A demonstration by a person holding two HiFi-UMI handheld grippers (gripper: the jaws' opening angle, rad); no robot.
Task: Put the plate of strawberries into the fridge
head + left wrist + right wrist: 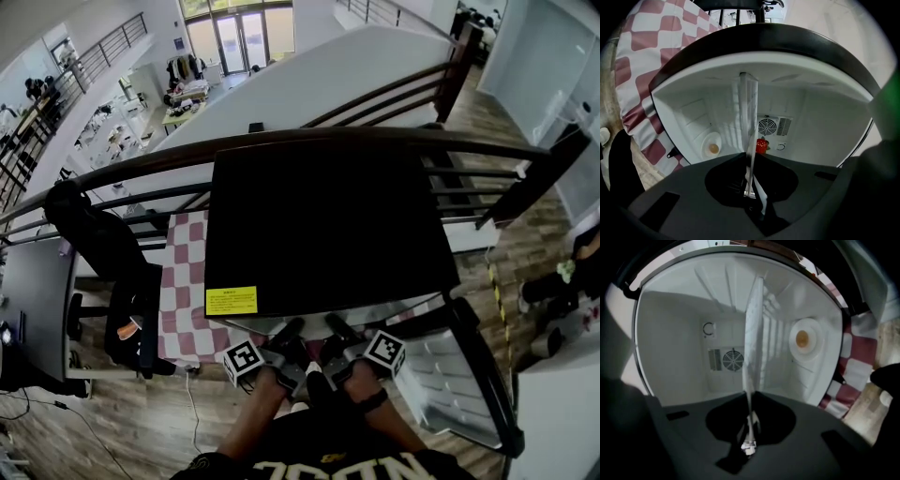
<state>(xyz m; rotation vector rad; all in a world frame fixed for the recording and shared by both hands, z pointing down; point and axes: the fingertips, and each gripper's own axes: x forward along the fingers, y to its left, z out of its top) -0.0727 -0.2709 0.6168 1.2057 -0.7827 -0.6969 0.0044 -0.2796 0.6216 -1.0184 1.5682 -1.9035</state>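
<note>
fridge cavity (pixel 675 357) around edge-on plate (pixel 753 333)

Open-plan office: mezzanine railing (pixel 375 134) overlooks cluttered desks (pixel 186 96).

The head view looks steeply down onto the black-topped fridge (pixel 328 225). Both tool views sit close at its open front, facing roughly level into the white interior, and share the rear fan grille (pixel 767 126).

The right hand-held gripper (pixel 750 399) pinches the rim of a pale plate (pixel 753 333), seen edge-on, inside a white fridge (pixel 670 343). The plate rises just right of the rear fan grille (pixel 732 360); a round lamp (pixel 802 338) and checkered cloth (pixel 855 364) lie farther right.
</note>
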